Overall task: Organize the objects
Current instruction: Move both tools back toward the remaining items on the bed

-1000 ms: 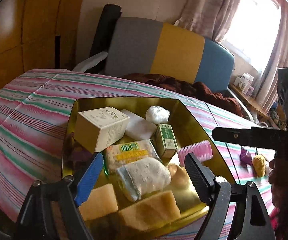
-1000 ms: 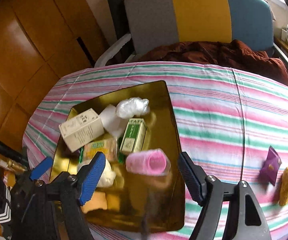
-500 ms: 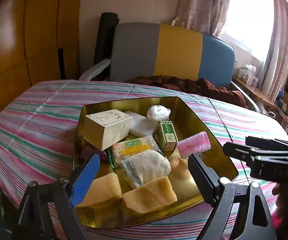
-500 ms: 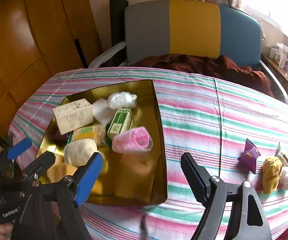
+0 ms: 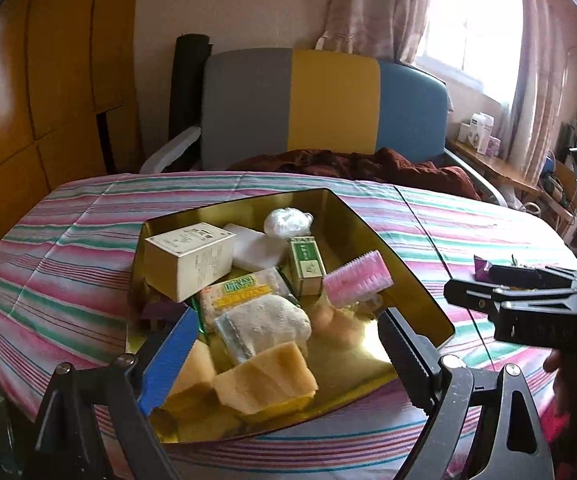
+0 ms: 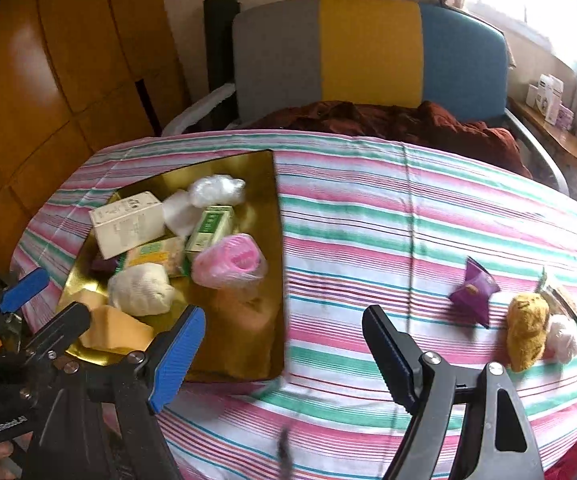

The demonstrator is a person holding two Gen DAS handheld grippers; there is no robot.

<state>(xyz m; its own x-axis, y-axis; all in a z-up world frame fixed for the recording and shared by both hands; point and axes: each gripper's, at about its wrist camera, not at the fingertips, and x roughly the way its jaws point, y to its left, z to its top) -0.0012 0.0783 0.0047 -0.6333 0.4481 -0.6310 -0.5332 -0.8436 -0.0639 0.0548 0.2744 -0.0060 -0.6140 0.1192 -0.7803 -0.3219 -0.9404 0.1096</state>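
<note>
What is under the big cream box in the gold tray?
The cream box rests tilted on a dark purple item that pokes out below it, and its edge overlaps the yellow-labelled packet. The rest of the gold tray floor beneath is covered.

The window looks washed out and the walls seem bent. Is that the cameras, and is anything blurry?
Left wrist view: the bright curtained window is blown out white, and the wooden wall panels bow from fisheye distortion. Right wrist view: the striped pink-and-green tablecloth curves likewise, and the shiny gold tray smears with blur at its near right edge.
</note>
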